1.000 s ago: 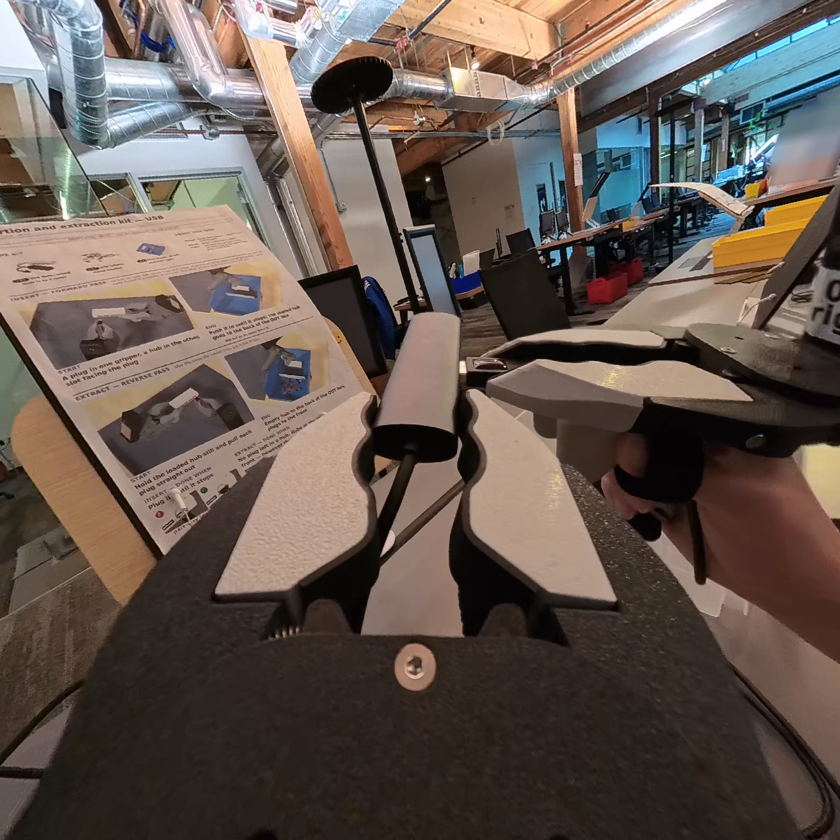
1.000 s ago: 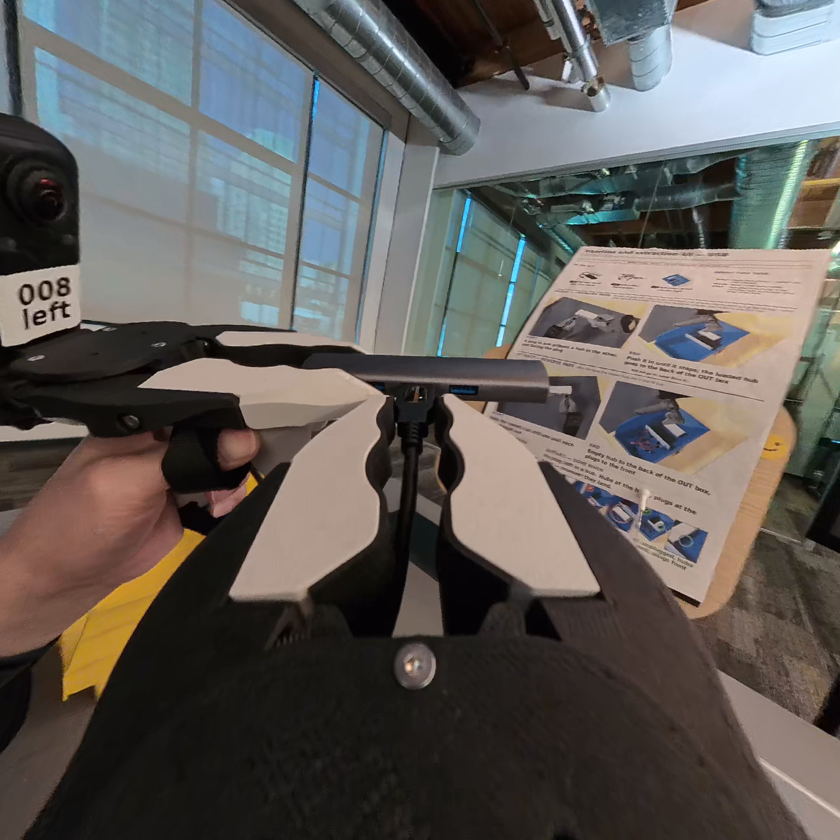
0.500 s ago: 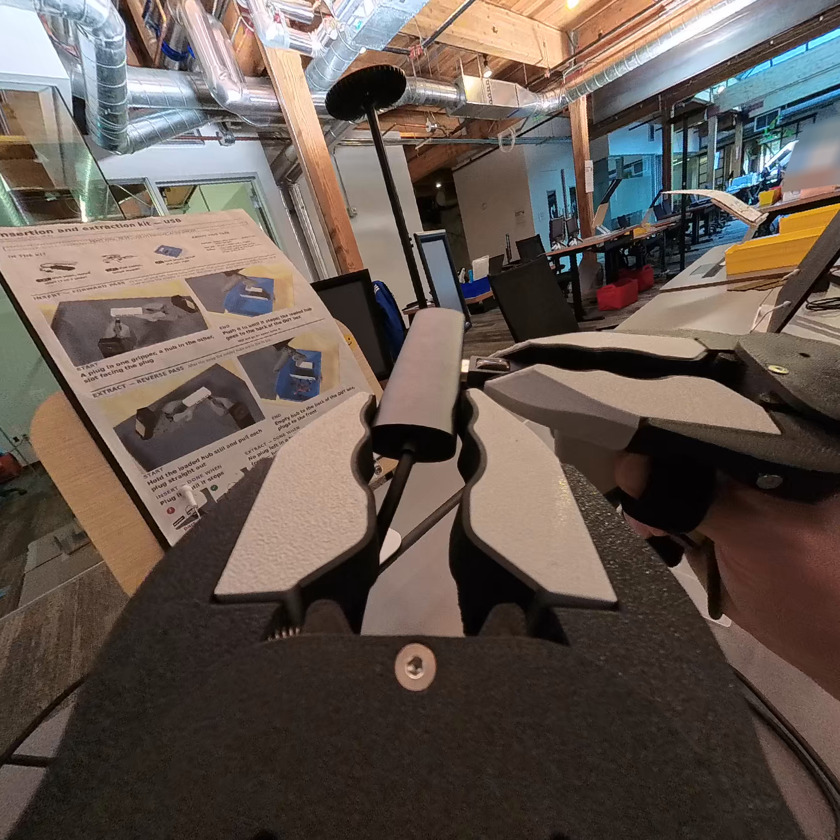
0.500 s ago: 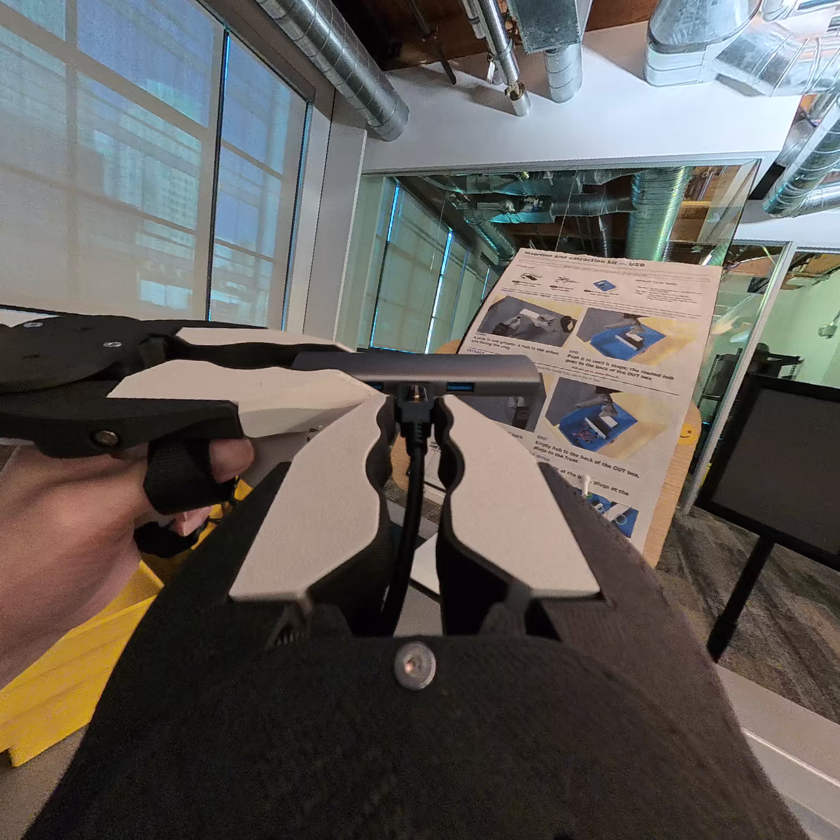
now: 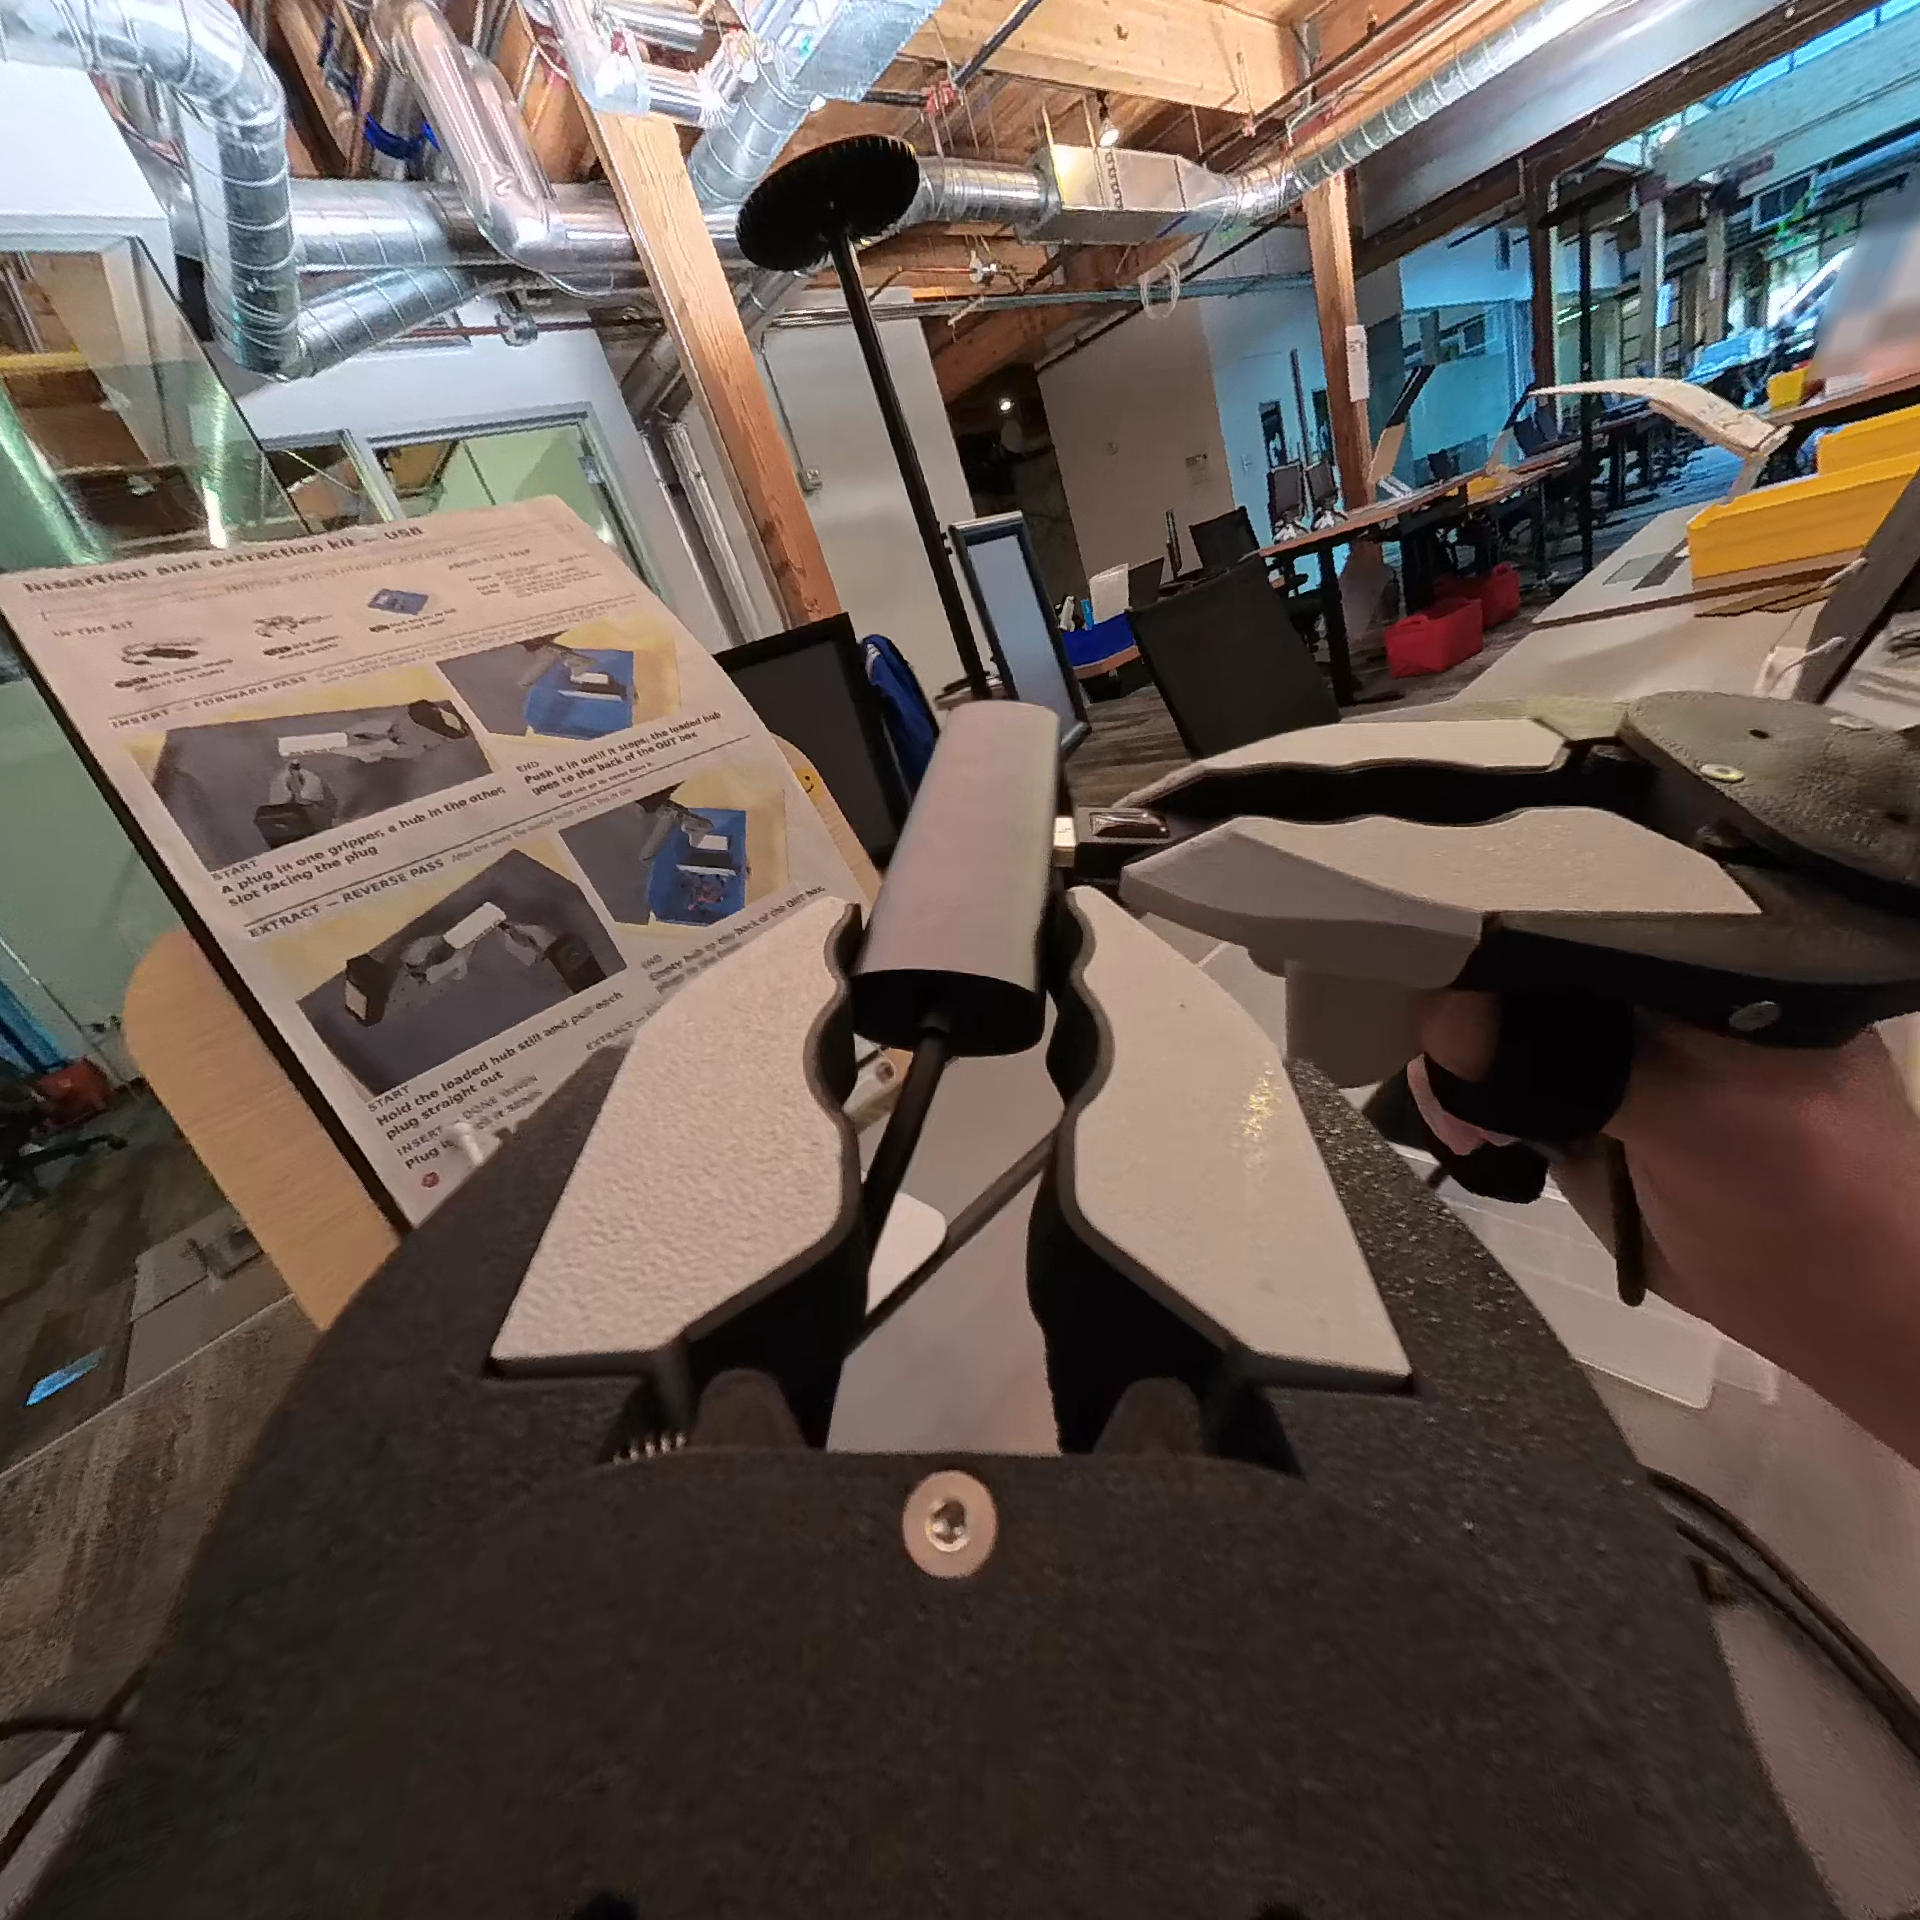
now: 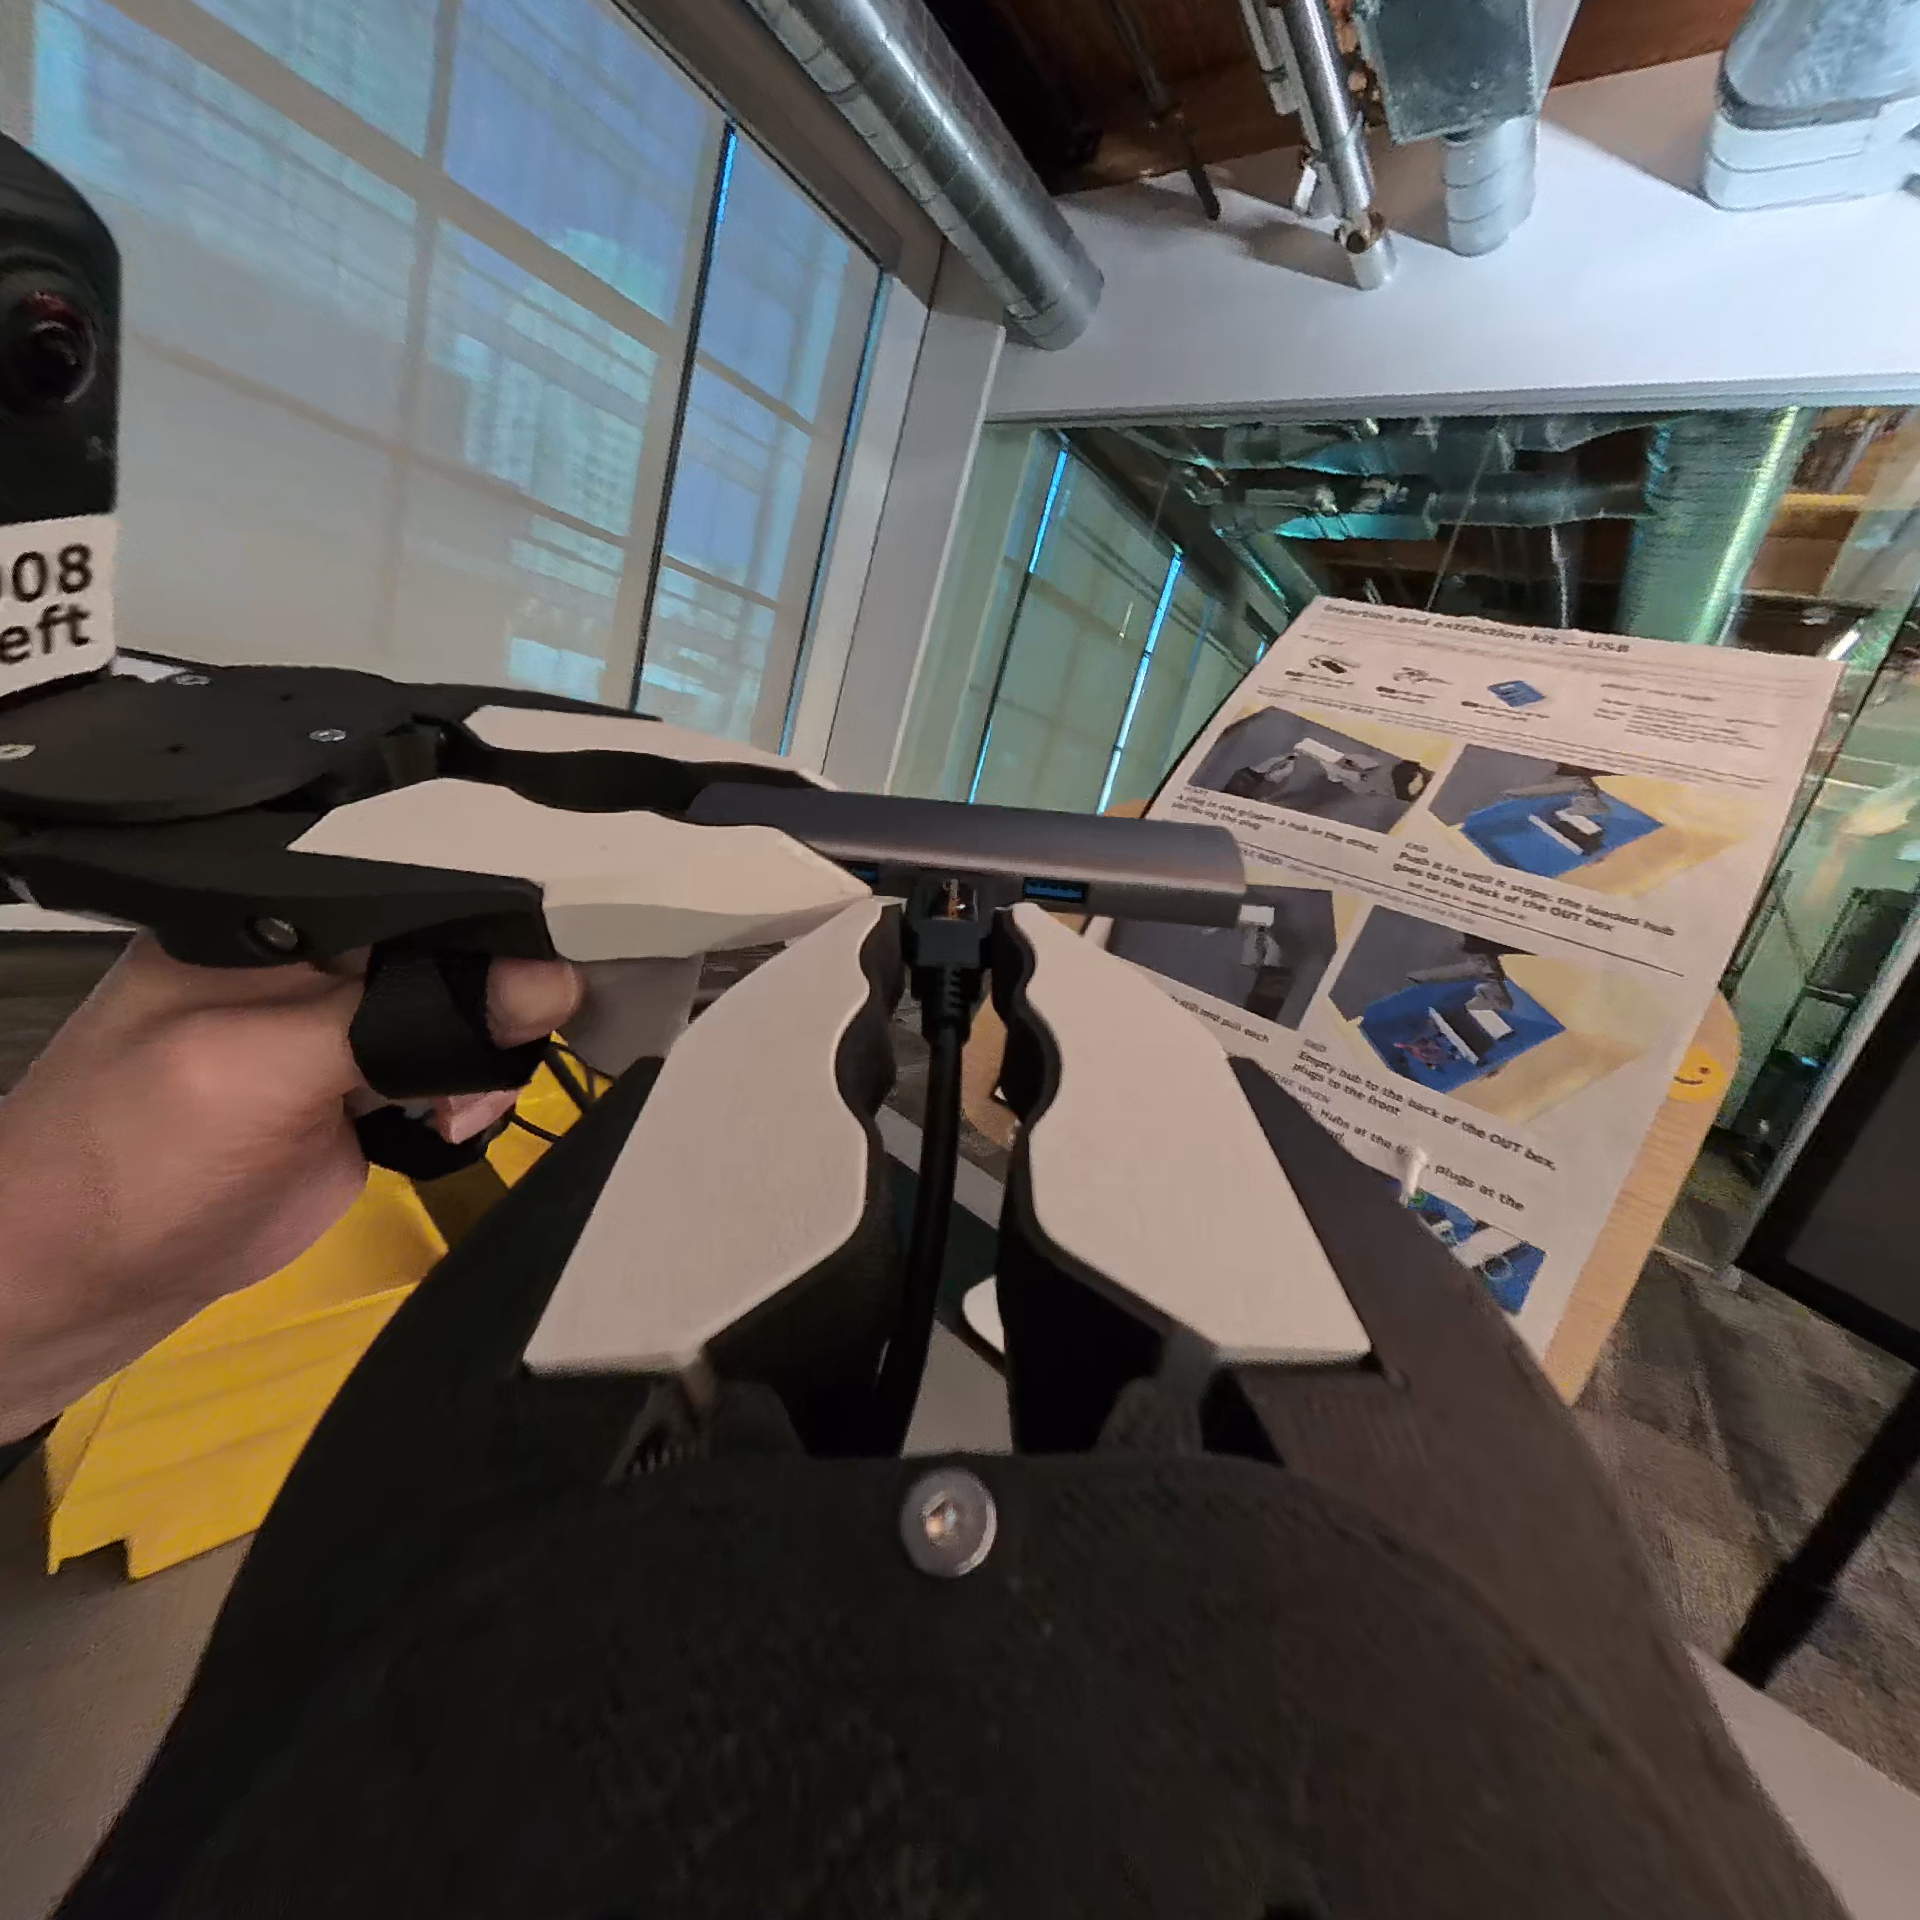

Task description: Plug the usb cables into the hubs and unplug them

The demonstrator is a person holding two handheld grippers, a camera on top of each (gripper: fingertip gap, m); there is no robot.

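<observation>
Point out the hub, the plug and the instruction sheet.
hub [image 6: 997,836]: right wrist view, on its grey upper face.
plug [image 6: 945,951]: right wrist view, on the black body below the hub's port.
instruction sheet [image 5: 343,748]: left wrist view, on its printed face.

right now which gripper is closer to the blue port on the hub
Right. The right gripper pinches the black plug seated right beside the blue port; the left gripper clamps the hub at its far end, away from that port.
</observation>
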